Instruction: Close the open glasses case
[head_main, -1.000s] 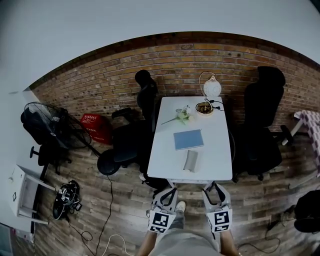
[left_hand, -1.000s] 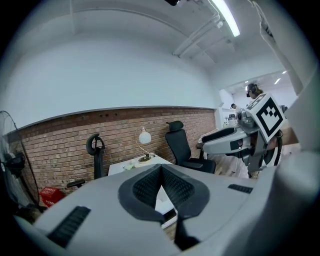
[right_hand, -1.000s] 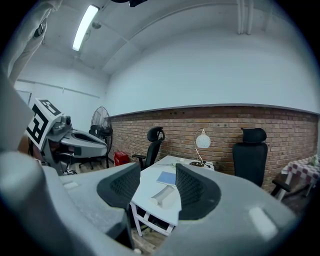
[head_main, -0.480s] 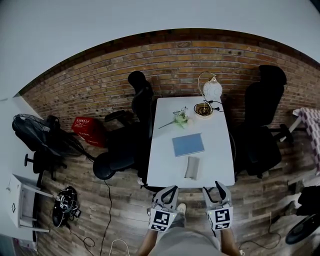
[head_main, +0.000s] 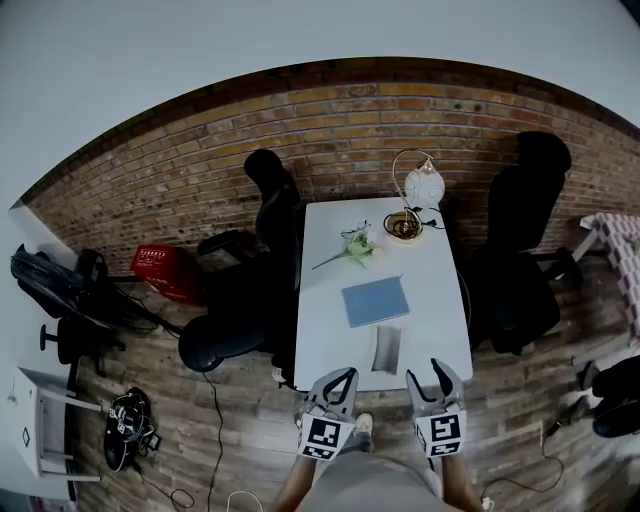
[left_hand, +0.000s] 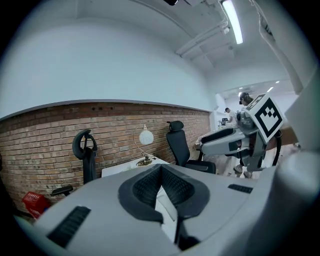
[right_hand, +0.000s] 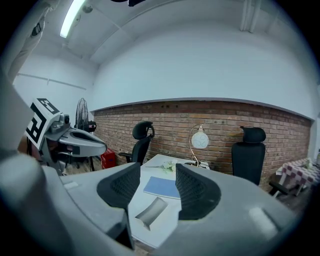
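In the head view the case (head_main: 386, 349) is too small for me to tell how far it gapes. In the left gripper view the left gripper (left_hand: 161, 169), jaws pressed together, covers most of the table (left_hand: 121, 167). At the head view's right edge a checked cloth (head_main: 625, 245) is cut off. The dark shapes (head_main: 615, 395) at lower right are blurred.

No legible words, numbers, brands or signs in any view. The only printed marks are the square black-and-white coded markers (head_main: 321, 438) on the left tool (head_main: 338, 380) and right tool (head_main: 426, 374): block patterns, not characters. Any print on the red basket (head_main: 165, 272) is too small to read.
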